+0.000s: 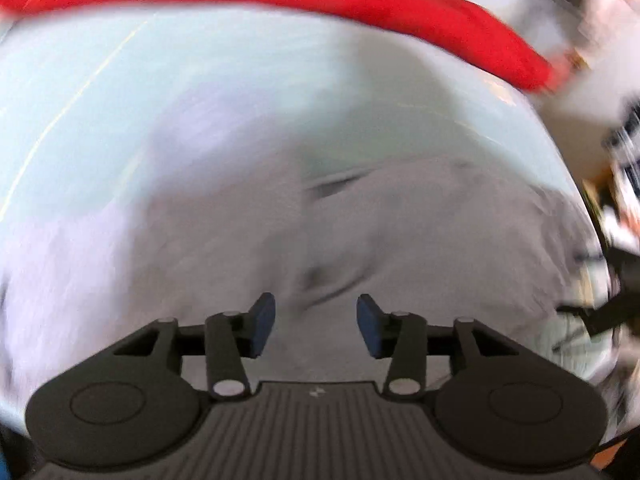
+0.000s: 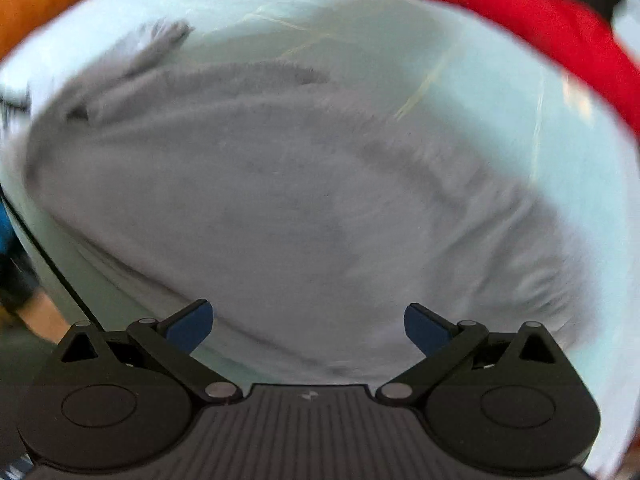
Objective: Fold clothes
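Both tongs held apart over a grey garment, nothing gripped.

The left tongs (image 1: 316, 326) are parted narrowly, the right tongs (image 2: 308, 330) widely; the grey garment (image 2: 280, 208) is spread beneath them on the pale worktop (image 2: 500, 92), red cloth (image 1: 400, 4) beyond.

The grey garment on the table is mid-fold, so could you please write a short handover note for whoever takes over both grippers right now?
Left gripper: open, nothing between its pads, above the grey garment.
Right gripper: open wide, empty, also over the garment.
Things: the garment lies on the pale table; a red cloth sits along the far edge.
Done: the garment appears partly gathered, with creases; the pictures are blurred, so how far the fold has got is unclear.
Left: check the fold, smooth it and finish.
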`<state>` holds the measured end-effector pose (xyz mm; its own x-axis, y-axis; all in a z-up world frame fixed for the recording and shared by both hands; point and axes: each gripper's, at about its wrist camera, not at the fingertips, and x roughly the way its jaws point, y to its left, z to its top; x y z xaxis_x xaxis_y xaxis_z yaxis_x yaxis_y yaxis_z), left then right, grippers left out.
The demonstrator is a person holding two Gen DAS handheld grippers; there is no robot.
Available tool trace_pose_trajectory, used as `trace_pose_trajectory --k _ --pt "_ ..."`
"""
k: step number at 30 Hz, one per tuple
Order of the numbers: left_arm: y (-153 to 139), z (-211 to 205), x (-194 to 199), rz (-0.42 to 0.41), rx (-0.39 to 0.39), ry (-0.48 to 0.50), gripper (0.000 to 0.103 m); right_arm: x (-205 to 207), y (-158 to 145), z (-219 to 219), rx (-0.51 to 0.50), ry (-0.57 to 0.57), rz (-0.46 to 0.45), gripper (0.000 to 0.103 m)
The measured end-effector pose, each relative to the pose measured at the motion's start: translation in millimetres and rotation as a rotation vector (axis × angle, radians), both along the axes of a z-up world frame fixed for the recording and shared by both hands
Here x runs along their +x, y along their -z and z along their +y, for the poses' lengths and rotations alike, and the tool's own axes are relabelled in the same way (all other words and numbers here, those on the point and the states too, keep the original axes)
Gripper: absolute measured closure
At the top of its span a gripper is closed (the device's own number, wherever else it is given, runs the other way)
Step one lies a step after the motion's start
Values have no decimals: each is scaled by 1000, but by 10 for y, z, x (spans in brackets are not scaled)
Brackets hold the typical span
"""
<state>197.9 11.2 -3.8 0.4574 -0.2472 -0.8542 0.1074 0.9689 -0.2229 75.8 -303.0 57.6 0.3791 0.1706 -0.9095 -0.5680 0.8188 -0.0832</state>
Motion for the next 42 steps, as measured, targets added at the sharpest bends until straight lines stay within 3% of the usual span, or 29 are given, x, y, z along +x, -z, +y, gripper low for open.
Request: trace_pose_trajectory --k 3,7,11,13,18,26,31,34,36,39,42 --pt "72 -612 151 -41 33 218 57 -65 74 -5 -90 -130 -77 1" --pt "282 -1332 260 -20 -39 443 57 -130 178 7 -153 -225 -112 8" --pt "400 -1916 178 -71 66 679 57 -235 222 -109 -120 -201 -96 8" --pt "464 -2026 107 -85 109 748 57 -265 276 -137 -120 -197 -95 8" --pt "559 -2017 30 -74 155 790 57 -303 413 -162 -109 -184 -83 1" --pt "614 -2101 -26 -113 249 860 56 -211 522 -250 -40 -107 -32 0" --pt "567 -2080 4 -99 220 860 55 -176 378 -323 -3 -30 15 0" --pt "510 -1960 41 -73 195 835 55 -189 174 -466 98 66 48 0" --pt "477 -1847 84 -50 169 806 55 -181 63 -600 226 173 100 0" --pt "448 -1647 197 -1 109 737 52 -133 -7 -773 470 369 178 0" --pt "440 -1452 342 37 55 656 52 -153 138 -866 784 569 268 0"
